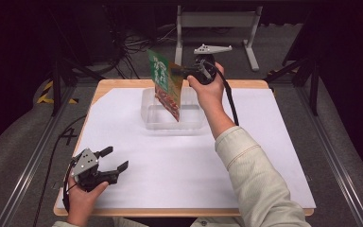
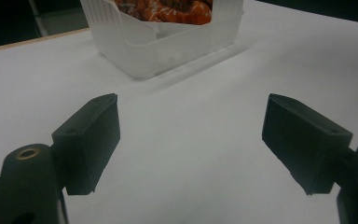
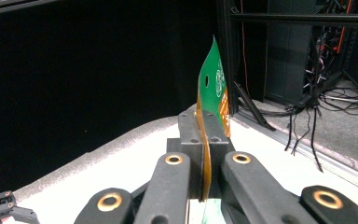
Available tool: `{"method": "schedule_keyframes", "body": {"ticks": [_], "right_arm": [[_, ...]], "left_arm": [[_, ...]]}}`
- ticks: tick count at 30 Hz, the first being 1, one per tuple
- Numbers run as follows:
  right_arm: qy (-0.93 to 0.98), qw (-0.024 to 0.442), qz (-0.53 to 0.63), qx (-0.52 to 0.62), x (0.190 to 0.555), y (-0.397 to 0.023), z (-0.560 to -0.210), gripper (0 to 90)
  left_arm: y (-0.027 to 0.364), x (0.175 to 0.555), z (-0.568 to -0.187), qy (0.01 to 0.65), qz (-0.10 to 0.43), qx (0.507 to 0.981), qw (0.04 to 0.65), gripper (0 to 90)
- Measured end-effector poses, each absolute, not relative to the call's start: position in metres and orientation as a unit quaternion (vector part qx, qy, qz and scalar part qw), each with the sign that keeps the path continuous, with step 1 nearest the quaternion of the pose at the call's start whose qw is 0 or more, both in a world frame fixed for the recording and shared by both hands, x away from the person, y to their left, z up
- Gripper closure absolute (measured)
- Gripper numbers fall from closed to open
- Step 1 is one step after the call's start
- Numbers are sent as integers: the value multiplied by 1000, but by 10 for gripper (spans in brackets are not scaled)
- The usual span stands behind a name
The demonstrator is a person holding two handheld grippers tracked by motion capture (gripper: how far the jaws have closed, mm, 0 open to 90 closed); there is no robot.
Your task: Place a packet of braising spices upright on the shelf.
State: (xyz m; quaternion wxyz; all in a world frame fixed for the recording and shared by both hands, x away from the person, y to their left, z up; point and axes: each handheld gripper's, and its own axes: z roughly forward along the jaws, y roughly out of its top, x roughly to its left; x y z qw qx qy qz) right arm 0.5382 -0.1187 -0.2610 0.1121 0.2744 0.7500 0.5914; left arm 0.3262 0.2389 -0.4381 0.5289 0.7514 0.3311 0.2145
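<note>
Green snack packet (image 1: 165, 85), pinched by the right gripper (image 1: 183, 72), hangs over the clear tub (image 1: 170, 120) at upper centre, seemingly awaiting lowering and release, while the left gripper (image 1: 113, 160) rests spread lower left.

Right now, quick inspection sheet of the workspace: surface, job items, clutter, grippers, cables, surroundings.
Surface: white sheet over a wooden table.
Job's things: clear plastic bin at the far middle of the sheet; snack packet, green top and orange-red bottom, held upright with its lower end in the bin.
Clutter: nothing seen on the sheet.
Grippers: right gripper shut on the packet's edge; left gripper open, low at the near left corner, holding nothing.
Cables: black cable trails from the right gripper; loose cables on the floor behind.
Surroundings: dark room, metal frame rails, white stand beyond the table.
</note>
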Motion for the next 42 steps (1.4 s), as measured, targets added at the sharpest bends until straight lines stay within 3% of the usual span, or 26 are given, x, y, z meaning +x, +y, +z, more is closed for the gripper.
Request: {"method": "schedule_keyframes", "body": {"ticks": [28,42], "right_arm": [[759,100,573,293,540,-121,-288,893],[746,92,589,299,539,-130,-289,811]], "left_arm": [[234,330,-438,322,212,755,531,198],[232,332,-438,319,212,757,529,198]]}}
